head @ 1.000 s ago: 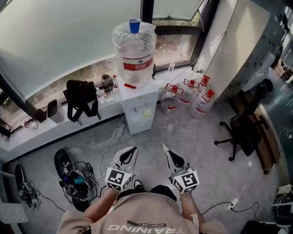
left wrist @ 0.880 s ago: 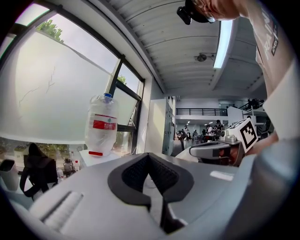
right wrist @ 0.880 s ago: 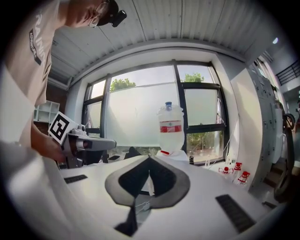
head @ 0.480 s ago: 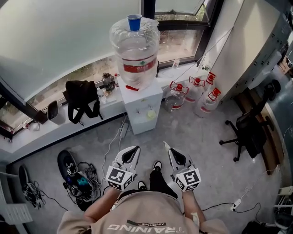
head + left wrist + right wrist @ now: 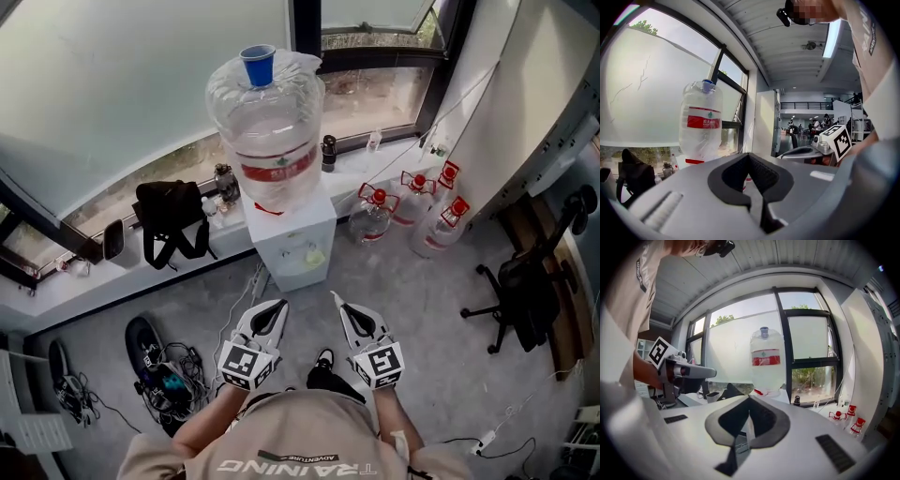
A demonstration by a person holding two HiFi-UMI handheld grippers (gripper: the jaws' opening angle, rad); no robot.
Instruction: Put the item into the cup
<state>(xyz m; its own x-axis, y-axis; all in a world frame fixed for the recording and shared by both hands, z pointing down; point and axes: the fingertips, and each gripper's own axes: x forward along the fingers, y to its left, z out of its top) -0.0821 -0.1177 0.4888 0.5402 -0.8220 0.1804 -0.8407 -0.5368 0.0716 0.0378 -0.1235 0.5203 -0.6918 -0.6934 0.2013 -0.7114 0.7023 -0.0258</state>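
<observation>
Head view: blue cup (image 5: 258,66) stands mouth-up on top of the water bottle (image 5: 267,141), which is seated on the white dispenser (image 5: 298,246). Left gripper (image 5: 271,308) and right gripper (image 5: 341,307) are low at the person's waist, well apart from the dispenser. The cup lies ahead and high above both, more in line with the left one.

Left gripper view: jaws together, nothing seen between them. The cup is up and to the left.

Right gripper view: jaws together. A pale sliver shows in the seam; cannot tell if it is the item. The cup is above, just right of centre.
</observation>
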